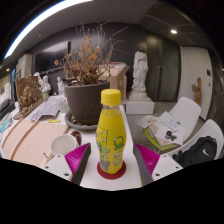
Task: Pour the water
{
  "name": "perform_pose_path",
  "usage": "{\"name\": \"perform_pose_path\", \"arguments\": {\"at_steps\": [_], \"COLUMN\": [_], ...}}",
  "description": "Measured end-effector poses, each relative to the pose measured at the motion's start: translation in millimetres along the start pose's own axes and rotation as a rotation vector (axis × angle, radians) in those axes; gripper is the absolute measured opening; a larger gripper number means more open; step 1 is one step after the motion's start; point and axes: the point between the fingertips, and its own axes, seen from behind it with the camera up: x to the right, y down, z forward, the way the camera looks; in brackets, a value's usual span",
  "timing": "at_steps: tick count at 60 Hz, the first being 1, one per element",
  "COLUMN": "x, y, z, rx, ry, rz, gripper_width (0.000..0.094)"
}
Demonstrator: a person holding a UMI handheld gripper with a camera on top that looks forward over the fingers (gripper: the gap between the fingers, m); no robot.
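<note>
Where the white worktop (40,145) spreads out, its biggest load is a dark pot (84,103) of dry brown twigs, standing beyond everything else. Off to one side rises a white statue (140,73) on a plinth. Nearer comes the bottle (111,133), yellow-capped and full of yellow liquid, upright on a red coaster (111,172). It stands between the fingers of the hand-held gripper (112,160), which is spread wide; the magenta pads (78,158) sit clear of the bottle with a gap on each side. Just beside one finger rests a small white cup (63,144). Papers (160,138) lie past the other finger.
</note>
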Motion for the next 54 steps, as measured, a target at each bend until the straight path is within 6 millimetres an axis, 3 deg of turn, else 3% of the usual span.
{"name": "perform_pose_path", "arguments": {"at_steps": [5, 14, 23, 32, 42, 54], "x": [-1.5, -33.1, -76.3, -127.3, -163.1, -176.7], "y": [0.0, -2.2, -10.3, -7.1, -4.4, -6.0], "z": [-33.5, -120.4, -214.6, -279.0, -311.5, -326.4], "rx": [-0.057, -0.151, -0.178, -0.207, -0.203, -0.182], "ry": [0.042, 0.069, 0.103, 0.097, 0.113, 0.148], "rz": [0.016, 0.06, 0.044, 0.067, 0.05, 0.039], "gripper_width": [0.0857, 0.0857, 0.0856, 0.0863, 0.0862, 0.0859]}}
